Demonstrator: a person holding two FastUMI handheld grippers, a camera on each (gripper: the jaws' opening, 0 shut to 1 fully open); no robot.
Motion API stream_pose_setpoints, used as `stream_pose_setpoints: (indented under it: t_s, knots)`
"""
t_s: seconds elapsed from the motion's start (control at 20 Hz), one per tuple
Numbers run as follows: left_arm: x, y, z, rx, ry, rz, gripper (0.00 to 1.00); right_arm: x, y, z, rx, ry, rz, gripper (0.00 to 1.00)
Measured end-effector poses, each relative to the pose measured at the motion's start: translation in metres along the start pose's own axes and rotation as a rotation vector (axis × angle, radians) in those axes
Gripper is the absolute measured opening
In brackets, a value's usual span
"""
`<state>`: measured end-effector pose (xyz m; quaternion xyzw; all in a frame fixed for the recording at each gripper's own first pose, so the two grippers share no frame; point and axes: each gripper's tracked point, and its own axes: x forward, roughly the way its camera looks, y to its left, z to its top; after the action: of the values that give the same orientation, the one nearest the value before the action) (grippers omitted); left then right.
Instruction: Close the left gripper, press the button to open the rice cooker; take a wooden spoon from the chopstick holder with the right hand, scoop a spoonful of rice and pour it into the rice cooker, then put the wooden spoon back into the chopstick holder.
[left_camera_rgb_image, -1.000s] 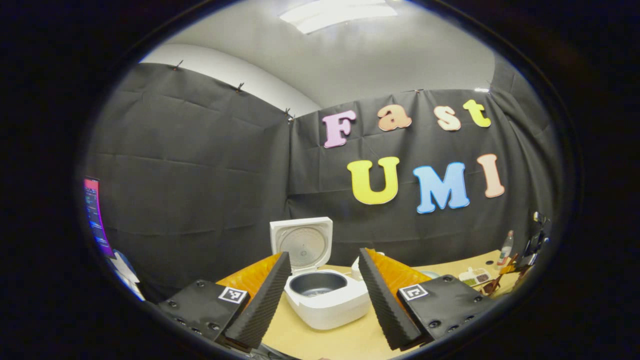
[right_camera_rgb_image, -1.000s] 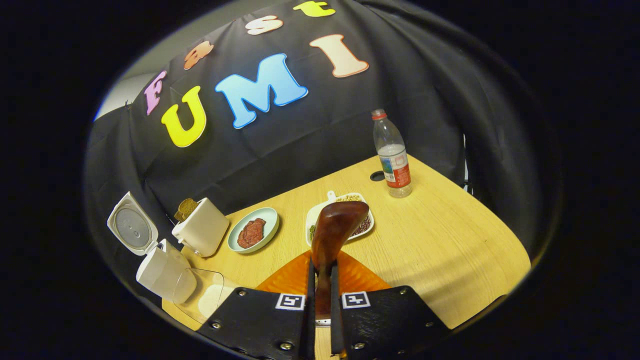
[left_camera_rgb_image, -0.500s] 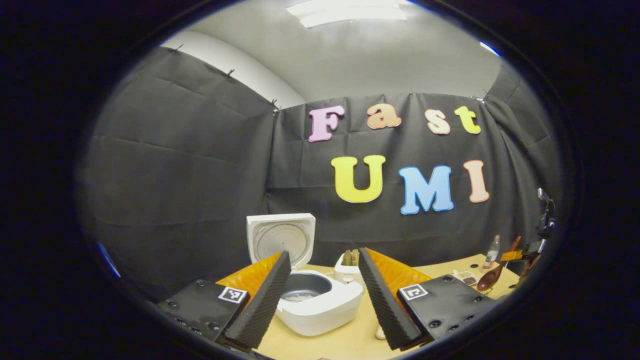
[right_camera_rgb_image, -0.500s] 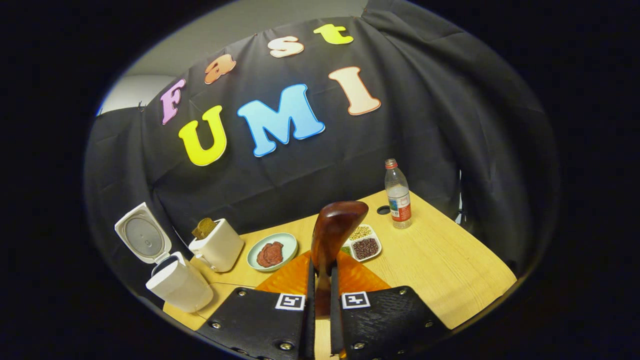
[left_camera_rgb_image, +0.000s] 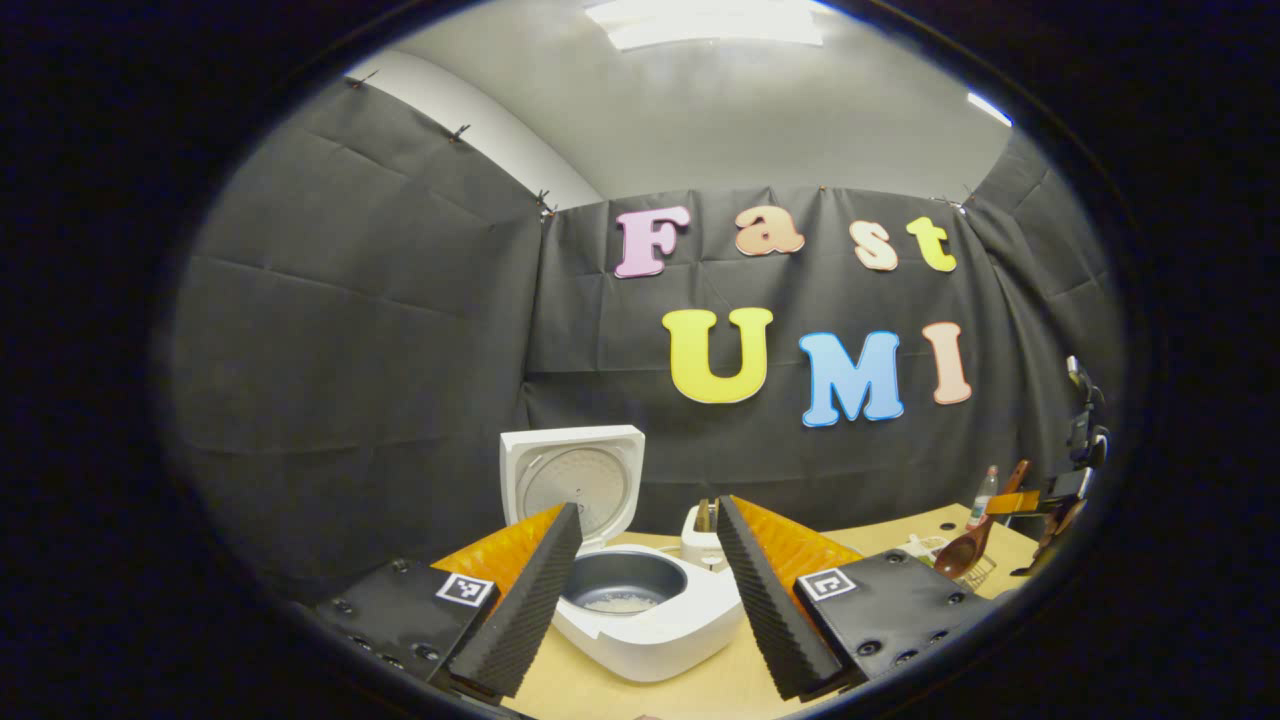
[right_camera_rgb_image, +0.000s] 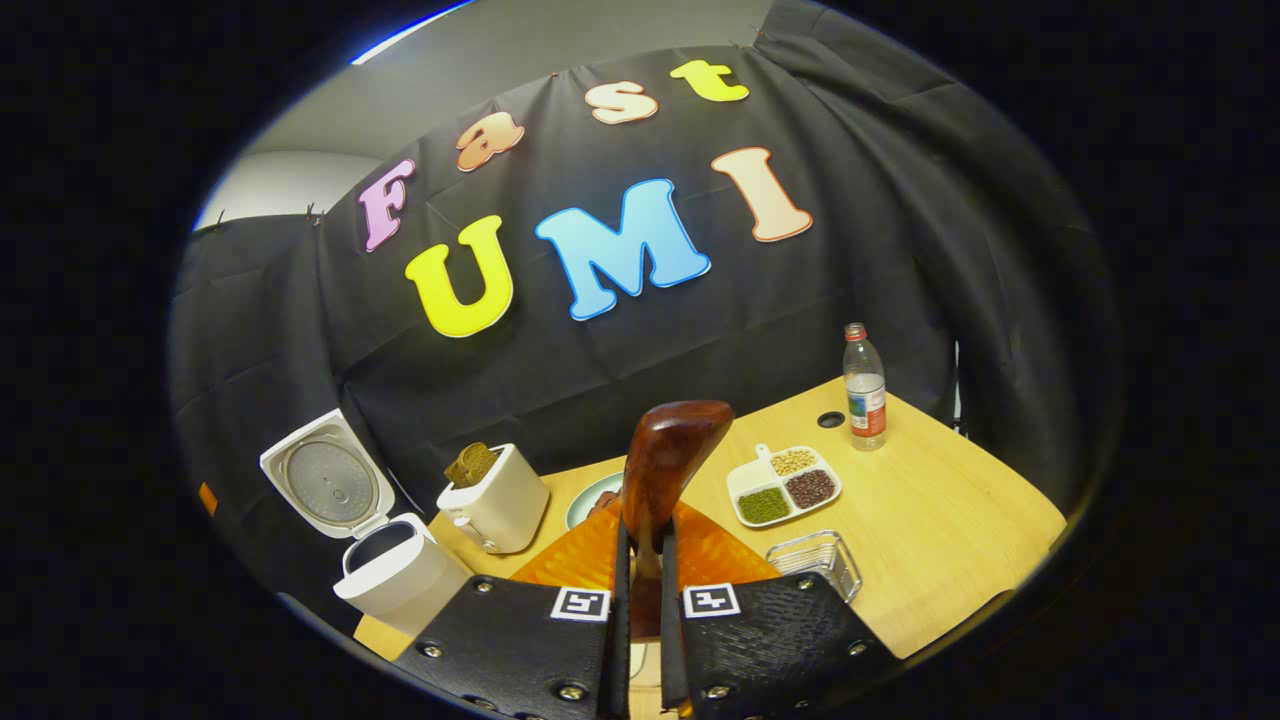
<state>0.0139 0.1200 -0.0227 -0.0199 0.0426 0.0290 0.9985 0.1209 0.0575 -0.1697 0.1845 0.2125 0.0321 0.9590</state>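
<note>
Table (right_camera_rgb_image: 950, 520): rice cooker (left_camera_rgb_image: 650, 610) open; right tool (right_camera_rgb_image: 640, 640) clamps wooden spoon (right_camera_rgb_image: 665, 455).

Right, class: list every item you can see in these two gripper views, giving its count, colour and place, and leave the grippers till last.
Rice cooker: one, white, lid up, table's left end.
Chopstick holder: one, white, beside the cooker.
Plate: one, pale green, partly behind the spoon.
Divided tray: one, white, holding three kinds of beans or grains.
Clear container: one, near table edge.
Water bottle: one, clear, far corner.
Table: one, light wood.
Wooden spoon: one, dark brown, in the right gripper.
Left gripper: open, before the cooker.
Right gripper: shut on the spoon.
</note>
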Motion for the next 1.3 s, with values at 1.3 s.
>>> stream_pose_setpoints:
  t_s: [1.3]
  knots:
    - [-0.01, 0.117, -0.032, 0.018, 0.049, 0.073, 0.97, 0.049, 0.077, -0.158, -0.225, 0.195, -0.035, 0.13]
